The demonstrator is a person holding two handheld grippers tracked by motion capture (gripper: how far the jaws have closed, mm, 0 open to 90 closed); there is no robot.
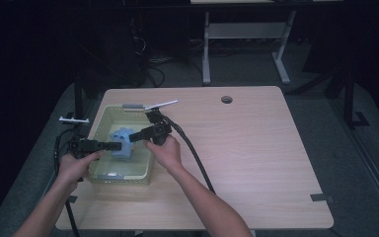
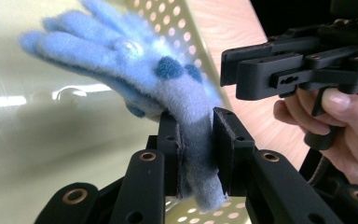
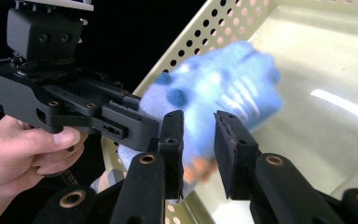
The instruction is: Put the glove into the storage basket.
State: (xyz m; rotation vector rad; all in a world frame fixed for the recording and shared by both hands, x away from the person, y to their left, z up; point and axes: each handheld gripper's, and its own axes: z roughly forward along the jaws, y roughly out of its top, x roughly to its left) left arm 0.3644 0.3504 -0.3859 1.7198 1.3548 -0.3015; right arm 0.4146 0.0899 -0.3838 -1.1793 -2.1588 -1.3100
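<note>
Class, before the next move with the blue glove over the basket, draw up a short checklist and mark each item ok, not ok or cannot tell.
1. Left tool shut on the blue glove: ok, cuff pinched between its pads.
2. Right tool gripping the glove: not ok, a gap shows at the pads.
3. Glove above the perforated basket: ok.
4. The two tools apart from each other: ok, close but not touching.
5. Glove off the basket floor: cannot tell.
</note>
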